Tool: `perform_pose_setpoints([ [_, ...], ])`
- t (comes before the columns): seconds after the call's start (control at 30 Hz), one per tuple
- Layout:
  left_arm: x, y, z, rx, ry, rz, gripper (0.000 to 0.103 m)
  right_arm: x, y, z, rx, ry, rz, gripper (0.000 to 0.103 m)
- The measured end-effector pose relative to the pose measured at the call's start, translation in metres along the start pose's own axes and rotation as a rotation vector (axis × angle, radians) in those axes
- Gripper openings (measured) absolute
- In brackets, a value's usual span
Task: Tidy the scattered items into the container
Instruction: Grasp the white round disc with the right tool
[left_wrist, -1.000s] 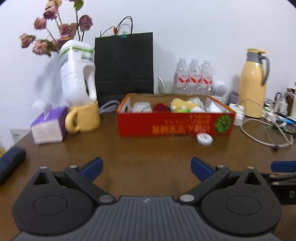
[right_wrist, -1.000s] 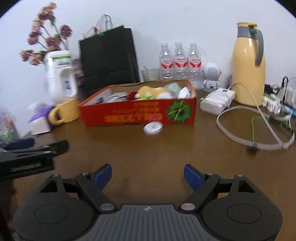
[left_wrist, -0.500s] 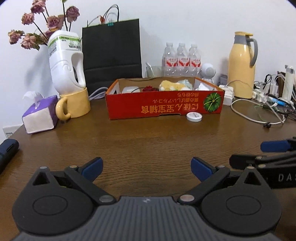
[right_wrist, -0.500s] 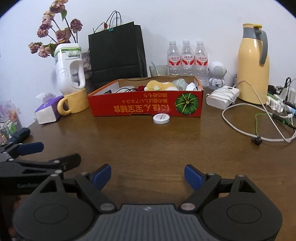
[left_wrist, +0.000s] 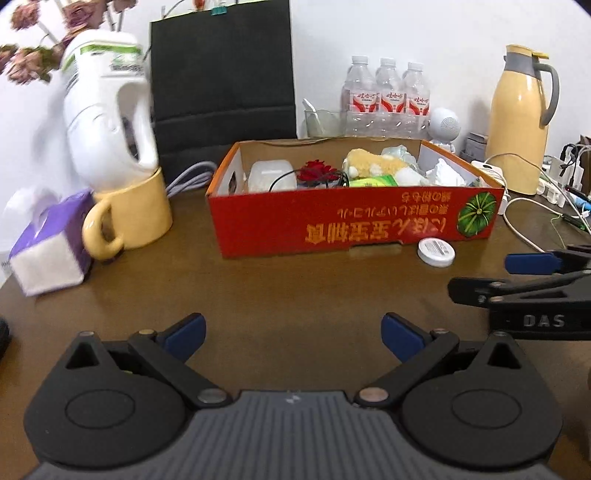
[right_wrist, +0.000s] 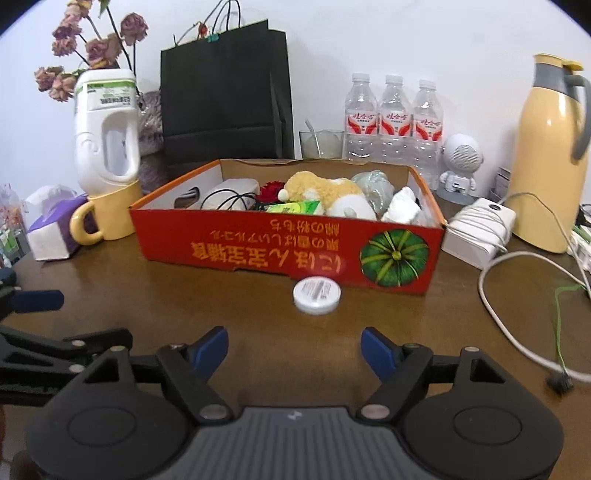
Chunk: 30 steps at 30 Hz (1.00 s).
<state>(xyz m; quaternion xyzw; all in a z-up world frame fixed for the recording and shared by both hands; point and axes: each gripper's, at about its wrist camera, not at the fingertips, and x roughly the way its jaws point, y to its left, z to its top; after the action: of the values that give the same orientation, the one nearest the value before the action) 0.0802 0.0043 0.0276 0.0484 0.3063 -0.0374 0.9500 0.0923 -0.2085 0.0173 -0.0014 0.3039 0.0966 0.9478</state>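
Observation:
A red cardboard box (left_wrist: 354, 225) (right_wrist: 280, 247) stands mid-table and holds a plush toy (right_wrist: 325, 190), a white case, a red flower and crumpled wrappers. A small white round jar (right_wrist: 317, 295) (left_wrist: 436, 252) lies on the table just in front of the box's right end. My left gripper (left_wrist: 293, 334) is open and empty, well short of the box. My right gripper (right_wrist: 294, 349) is open and empty, close behind the jar. The right gripper's fingers (left_wrist: 532, 264) show at the right edge of the left wrist view.
A yellow mug (left_wrist: 136, 214), a white jug with dried flowers (left_wrist: 110, 107) and a purple tissue pack (left_wrist: 51, 247) stand left of the box. A black paper bag (right_wrist: 225, 92), water bottles (right_wrist: 393, 122), a yellow thermos (right_wrist: 550, 158), a white charger (right_wrist: 476, 229) and cables (right_wrist: 517, 325) lie behind and right.
Both grippers have moved forward towards the box, which now looks larger. The right gripper has come nearer the white jar. Both stay open.

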Motion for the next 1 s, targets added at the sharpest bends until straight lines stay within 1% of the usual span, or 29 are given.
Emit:
perform_pose_setpoints([
  [0.03, 0.004, 0.001, 0.003, 0.002, 0.0, -0.003, 0.103, 0.007, -0.001, 0.004, 0.0, 0.007, 0.001, 0.076],
  [0.13, 0.021, 0.007, 0.014, -0.025, 0.013, -0.013, 0.103, 0.026, -0.006, 0.012, 0.01, 0.031, 0.008, 0.069],
  [0.17, 0.026, 0.009, 0.017, -0.034, 0.02, -0.015, 0.103, 0.034, -0.009, 0.014, 0.014, 0.044, 0.007, 0.064],
  [0.2, 0.032, 0.012, 0.02, -0.042, 0.027, -0.015, 0.103, 0.039, -0.01, 0.014, 0.016, 0.055, 0.005, 0.061],
  [0.27, 0.041, 0.014, 0.025, -0.047, 0.038, -0.02, 0.103, 0.048, -0.014, 0.016, 0.023, 0.072, 0.007, 0.061],
  [0.37, 0.05, 0.016, 0.027, -0.043, 0.046, -0.02, 0.103, 0.055, -0.016, 0.019, 0.008, 0.063, -0.002, 0.06],
  [0.4, 0.052, 0.016, 0.028, -0.041, 0.05, -0.019, 0.103, 0.058, -0.016, 0.02, 0.006, 0.061, -0.005, 0.058],
  [0.43, 0.055, 0.017, 0.028, -0.041, 0.053, -0.019, 0.103, 0.06, -0.017, 0.022, 0.004, 0.06, -0.006, 0.054],
  [0.47, 0.056, 0.018, 0.028, -0.044, 0.055, -0.018, 0.103, 0.063, -0.018, 0.024, -0.004, 0.055, -0.011, 0.044],
  [0.5, 0.058, 0.019, 0.028, -0.048, 0.056, -0.016, 0.103, 0.065, -0.018, 0.025, -0.011, 0.051, -0.019, 0.039],
  [0.67, 0.06, 0.025, 0.028, -0.082, 0.054, -0.01, 0.103, 0.071, -0.015, 0.027, -0.03, 0.034, -0.03, 0.038],
  [0.77, 0.056, 0.023, 0.029, -0.086, 0.039, -0.003, 0.103, 0.068, -0.017, 0.027, 0.001, 0.036, -0.007, 0.038],
  [0.8, 0.053, 0.021, 0.03, -0.086, 0.034, -0.003, 0.103, 0.065, -0.018, 0.027, 0.019, 0.03, 0.005, 0.038],
  [0.87, 0.043, 0.016, 0.032, -0.094, 0.011, -0.009, 0.103, 0.055, -0.015, 0.029, 0.018, 0.008, -0.001, 0.038],
  [1.0, 0.017, 0.002, 0.034, -0.085, -0.056, -0.03, 0.103, 0.021, -0.007, 0.028, 0.02, -0.059, 0.005, 0.038],
])
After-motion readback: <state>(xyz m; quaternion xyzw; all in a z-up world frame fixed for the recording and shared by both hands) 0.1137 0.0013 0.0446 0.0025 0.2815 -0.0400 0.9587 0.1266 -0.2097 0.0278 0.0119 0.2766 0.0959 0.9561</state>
